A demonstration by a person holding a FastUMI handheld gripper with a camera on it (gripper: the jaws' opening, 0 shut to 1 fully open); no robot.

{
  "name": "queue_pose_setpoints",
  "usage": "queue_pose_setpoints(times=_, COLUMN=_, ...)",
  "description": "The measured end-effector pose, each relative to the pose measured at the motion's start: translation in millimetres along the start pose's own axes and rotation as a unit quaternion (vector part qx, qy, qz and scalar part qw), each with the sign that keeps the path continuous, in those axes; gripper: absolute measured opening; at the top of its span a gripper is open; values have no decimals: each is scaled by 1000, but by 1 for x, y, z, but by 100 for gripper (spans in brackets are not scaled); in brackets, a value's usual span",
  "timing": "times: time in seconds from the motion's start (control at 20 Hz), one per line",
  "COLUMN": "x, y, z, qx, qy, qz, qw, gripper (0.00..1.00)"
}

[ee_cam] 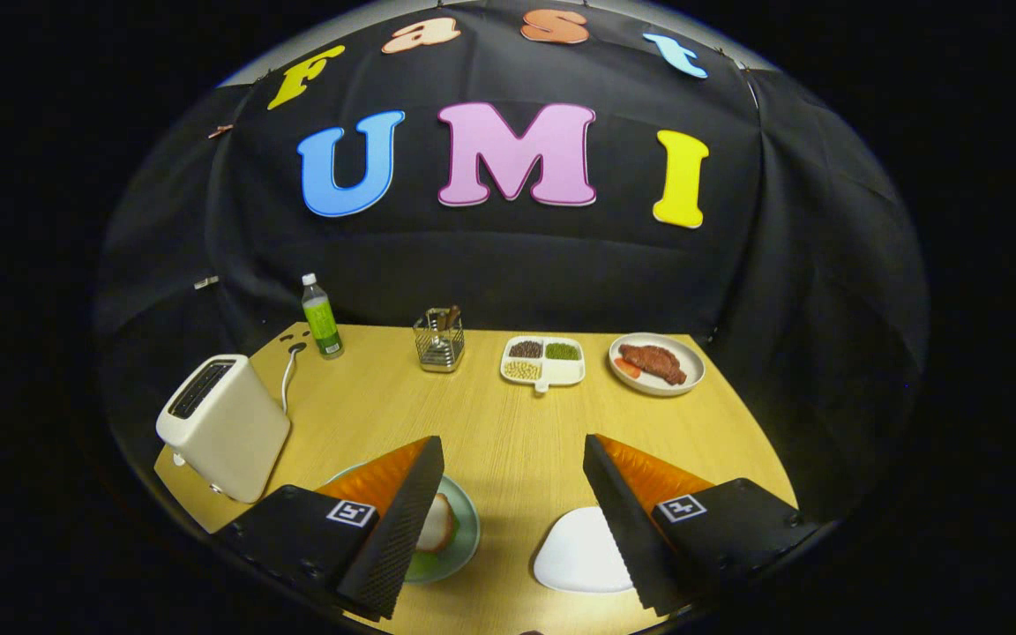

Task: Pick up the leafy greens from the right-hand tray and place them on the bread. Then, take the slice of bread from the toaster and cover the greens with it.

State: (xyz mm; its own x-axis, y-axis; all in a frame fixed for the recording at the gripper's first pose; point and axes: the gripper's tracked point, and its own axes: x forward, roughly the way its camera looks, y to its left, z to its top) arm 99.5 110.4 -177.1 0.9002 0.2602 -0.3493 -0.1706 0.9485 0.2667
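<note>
My gripper (512, 441) hangs open above the near part of the wooden table (508, 423), with nothing between its fingers. Under the left finger (402, 520) lies a green plate (466, 534) carrying a pale slice of bread (437, 525), both partly hidden by that finger. A white tray (577, 556) lies under the right finger (627, 520); the part I see is bare. The cream toaster (224, 425) stands at the table's left edge, beyond the left finger. Its top slots look dark, and I cannot tell what they hold.
Along the back of the table stand a green bottle (320, 319), a wire holder with utensils (438, 339), a white divided dish of beans (543, 360) and a plate with meat (656, 362). The toaster's white cord (287, 375) runs toward the bottle.
</note>
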Motion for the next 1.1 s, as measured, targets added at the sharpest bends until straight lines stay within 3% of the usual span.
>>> queue_pose_setpoints(times=0.55, x=-70, y=11, z=63, qx=-37, qy=-59, qz=15, qw=997, gripper=98)
queue_pose_setpoints(times=1.1, x=-112, y=4, z=48, qx=-38, qy=-64, qz=-3, qw=997, gripper=98)
